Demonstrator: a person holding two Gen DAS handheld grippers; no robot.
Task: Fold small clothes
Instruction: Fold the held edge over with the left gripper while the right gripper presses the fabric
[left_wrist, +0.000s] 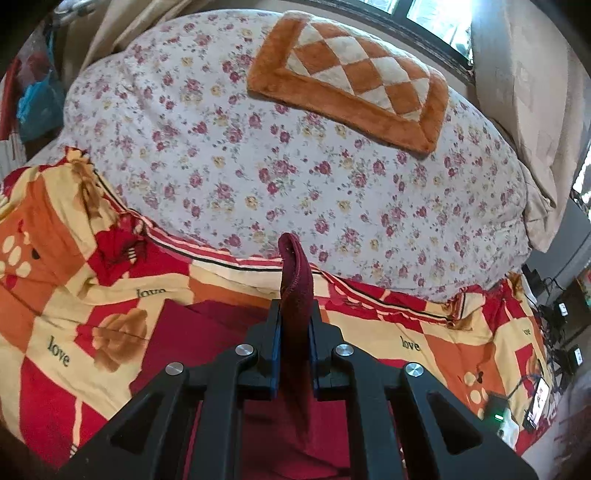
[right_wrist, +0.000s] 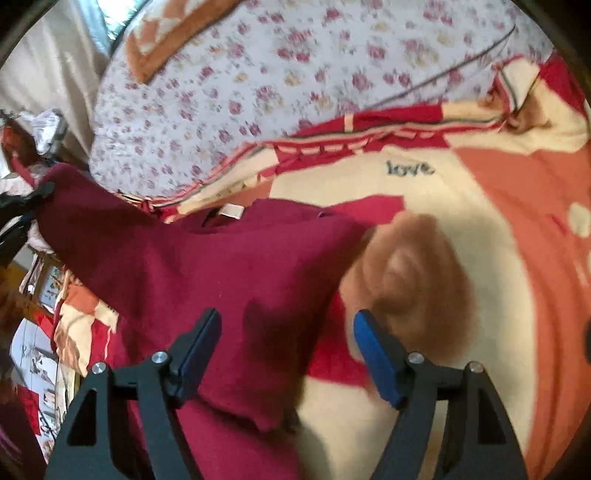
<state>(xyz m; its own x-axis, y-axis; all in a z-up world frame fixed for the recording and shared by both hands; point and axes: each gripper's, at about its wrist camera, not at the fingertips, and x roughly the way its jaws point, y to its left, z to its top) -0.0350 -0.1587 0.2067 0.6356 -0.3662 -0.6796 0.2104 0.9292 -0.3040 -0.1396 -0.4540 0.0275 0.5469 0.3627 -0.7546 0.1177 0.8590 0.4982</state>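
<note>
On the "love" patterned blanket (left_wrist: 55, 302), near the floral quilt (left_wrist: 258, 155): left gripper (left_wrist: 295, 325) pinching the maroon garment (right_wrist: 221, 266) edge, lifting; right gripper (right_wrist: 286, 332) hovering wide open, holding nothing. Keeping the edge taut while folding, probably best.

Each claw (left_wrist: 295, 314) (right_wrist: 286, 332) has black angular arms, silver round screws and blue pads (right_wrist: 375, 356).

A home bedroom: bed under floral quilt (left_wrist: 258, 155) and "love" blanket (left_wrist: 74, 332)
</note>
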